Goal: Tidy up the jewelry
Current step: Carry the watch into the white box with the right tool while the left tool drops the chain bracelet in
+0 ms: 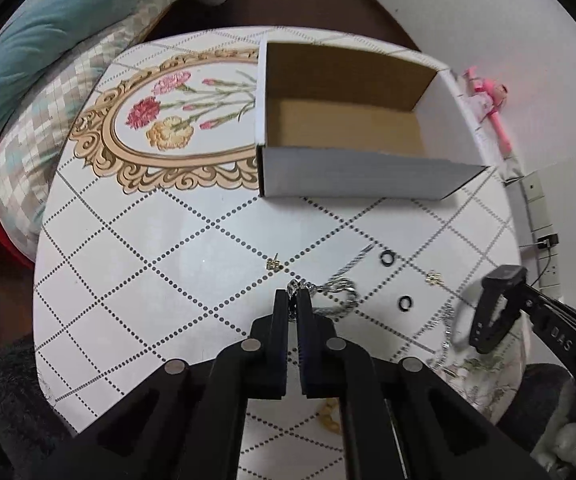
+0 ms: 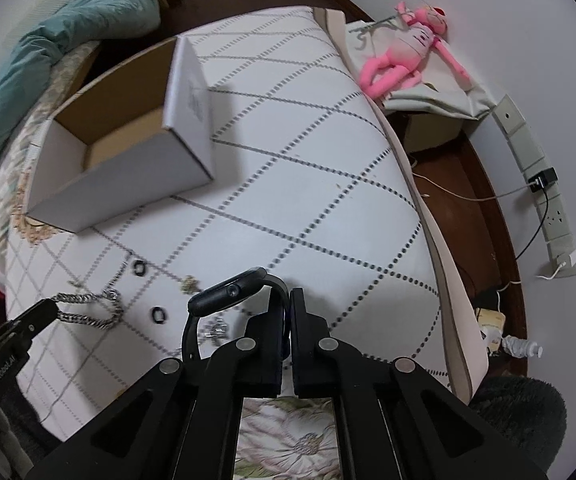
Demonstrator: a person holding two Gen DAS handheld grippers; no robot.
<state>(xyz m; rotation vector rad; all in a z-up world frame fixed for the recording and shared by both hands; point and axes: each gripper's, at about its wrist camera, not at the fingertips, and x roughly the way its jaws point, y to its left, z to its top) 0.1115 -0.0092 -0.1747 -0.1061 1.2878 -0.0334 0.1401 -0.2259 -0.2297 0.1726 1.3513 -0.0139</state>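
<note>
- Left claw point(image 1: 292, 300): clenched on one end of a silver chain bracelet point(image 1: 342, 294), which trails rightward from its tips.
- Right claw point(image 2: 289, 300): clenched on the strap of a black smartwatch point(image 2: 227, 292), held above the desk point(image 2: 308, 200).
- Desk: white, dotted diamond grid, floral medallion; open cardboard box point(image 1: 348, 128) behind, empty.
- Loose on the desk: two black rings point(image 1: 388, 258), small earrings point(image 1: 273, 265).

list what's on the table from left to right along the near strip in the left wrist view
small gold earring → silver chain bracelet pinched in the left hand-held gripper → lower black ring → second gold earring → black watch held up by the right hand-held gripper
</note>
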